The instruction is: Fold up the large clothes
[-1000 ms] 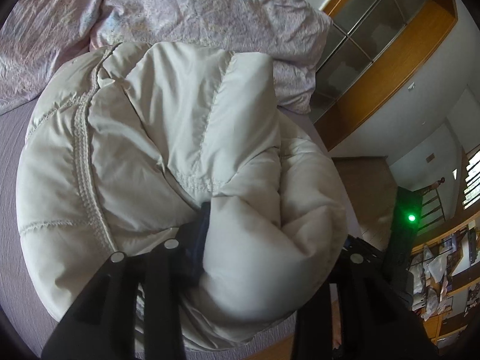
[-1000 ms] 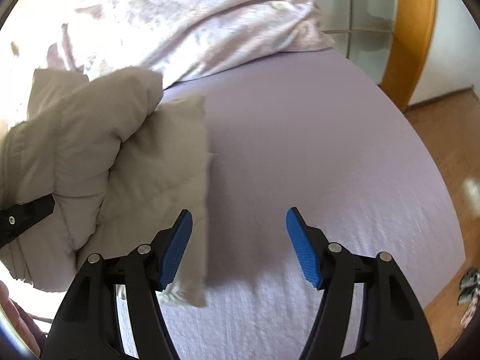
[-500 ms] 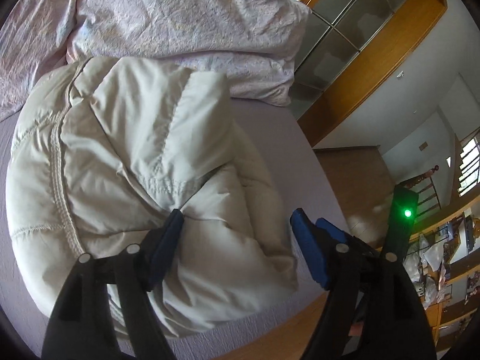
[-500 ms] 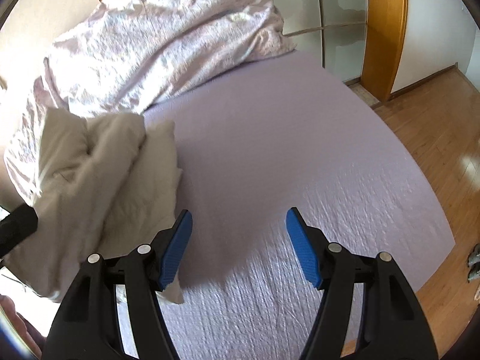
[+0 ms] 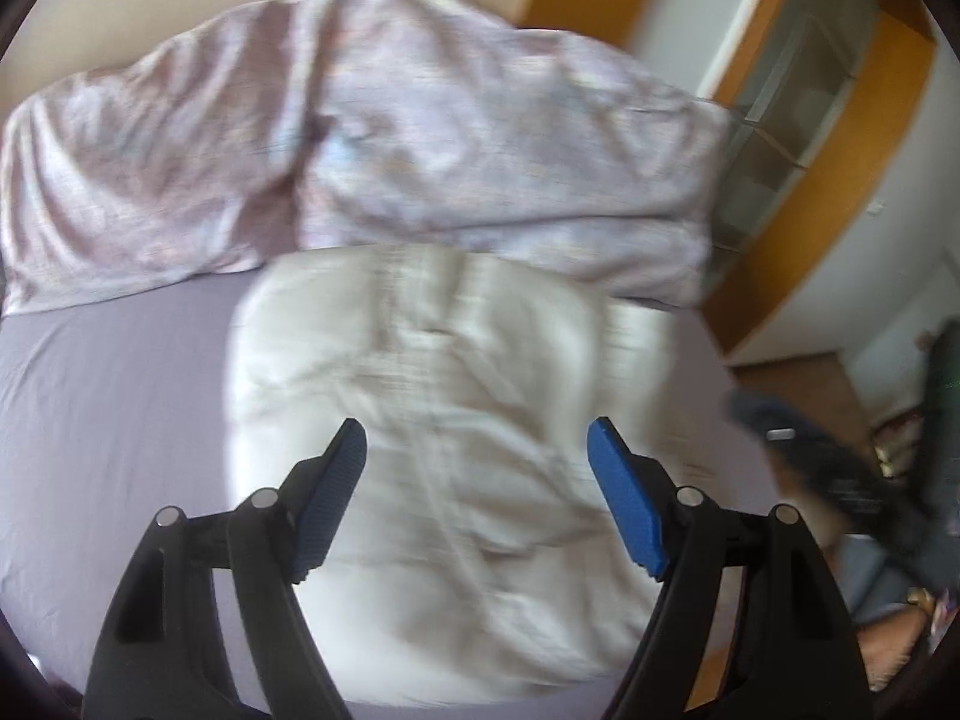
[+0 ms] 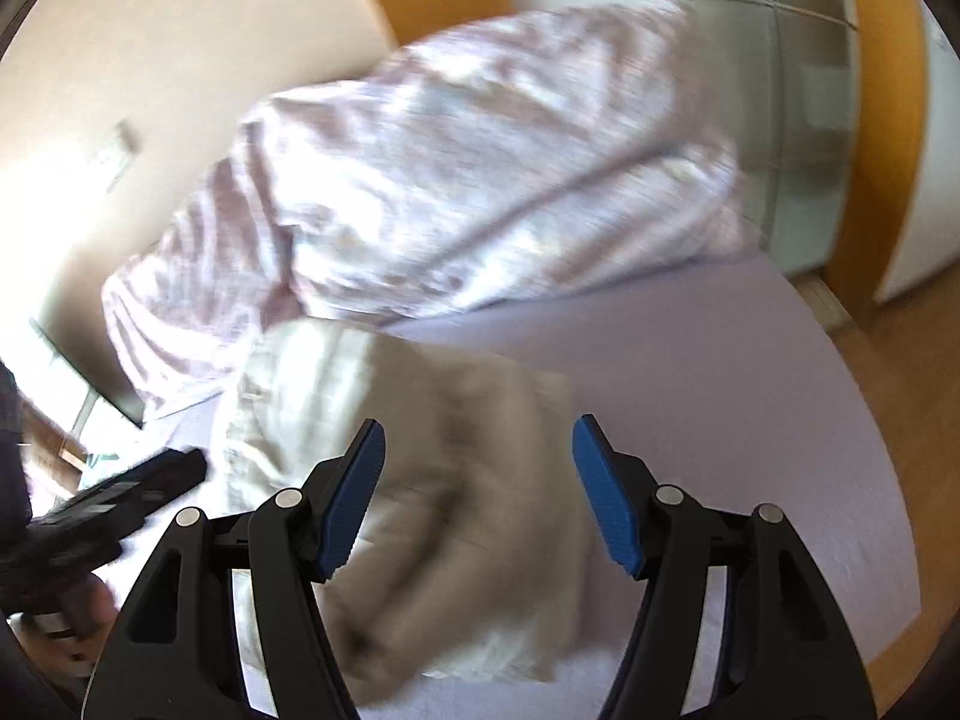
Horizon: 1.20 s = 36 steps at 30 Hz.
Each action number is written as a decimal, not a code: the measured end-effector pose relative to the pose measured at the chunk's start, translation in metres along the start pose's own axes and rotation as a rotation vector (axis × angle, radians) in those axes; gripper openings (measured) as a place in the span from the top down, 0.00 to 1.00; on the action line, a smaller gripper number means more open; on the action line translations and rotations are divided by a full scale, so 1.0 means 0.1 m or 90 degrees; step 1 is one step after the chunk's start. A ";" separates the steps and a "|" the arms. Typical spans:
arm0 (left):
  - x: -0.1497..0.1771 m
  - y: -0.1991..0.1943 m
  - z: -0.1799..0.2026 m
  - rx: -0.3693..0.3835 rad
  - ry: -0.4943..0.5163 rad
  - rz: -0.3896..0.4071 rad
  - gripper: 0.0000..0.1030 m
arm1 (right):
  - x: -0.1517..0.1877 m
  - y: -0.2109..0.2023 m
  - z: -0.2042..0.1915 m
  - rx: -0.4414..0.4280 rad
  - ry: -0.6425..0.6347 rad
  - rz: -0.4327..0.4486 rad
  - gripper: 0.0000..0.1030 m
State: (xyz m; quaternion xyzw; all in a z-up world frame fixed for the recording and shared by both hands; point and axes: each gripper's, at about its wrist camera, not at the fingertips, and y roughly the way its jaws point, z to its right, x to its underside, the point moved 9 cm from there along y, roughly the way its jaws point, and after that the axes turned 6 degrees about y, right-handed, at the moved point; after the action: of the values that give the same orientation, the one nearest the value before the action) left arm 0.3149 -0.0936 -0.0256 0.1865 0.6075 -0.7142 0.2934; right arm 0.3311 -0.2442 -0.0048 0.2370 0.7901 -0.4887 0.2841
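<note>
The folded cream puffer jacket (image 5: 444, 420) lies on the bed (image 5: 108, 396), below and ahead of both tongs, blurred, its quilting creased. Left tongs (image 5: 477, 450) have just been opening and stand wide, gripping nothing. Right tongs (image 6: 474, 450) stand apart, empty. Bare sheet lies either side; a floral duvet (image 5: 420, 138) touches its far edge. No writing legible.

A cream puffy jacket (image 5: 456, 414) lies folded on the lilac bed.
</note>
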 end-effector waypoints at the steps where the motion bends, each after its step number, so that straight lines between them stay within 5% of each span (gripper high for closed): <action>1: -0.01 0.03 -0.14 -0.018 -0.009 -0.002 0.26 | -0.03 0.02 -0.12 -0.012 -0.011 0.000 0.37; 6: 0.08 0.25 -0.69 -0.076 -0.070 -0.035 0.26 | -0.07 0.13 -0.57 -0.038 -0.062 -0.009 0.47; 12: 0.29 0.52 -0.68 -0.056 -0.071 -0.064 0.26 | -0.01 0.36 -0.85 -0.029 -0.110 -0.030 0.50; 29: 0.32 0.77 -0.43 -0.038 -0.019 -0.079 0.26 | -0.01 0.67 -0.42 0.044 -0.057 -0.046 0.51; 36: 0.31 0.77 -0.36 -0.026 0.011 -0.073 0.24 | 0.13 0.93 -0.08 0.116 -0.052 -0.065 0.52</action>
State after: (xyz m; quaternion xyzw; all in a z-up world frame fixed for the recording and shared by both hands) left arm 0.3377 -0.0709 -0.1101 0.1515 0.6341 -0.7156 0.2506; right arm 0.3804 -0.1981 -0.0699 0.2011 0.7413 -0.5816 0.2678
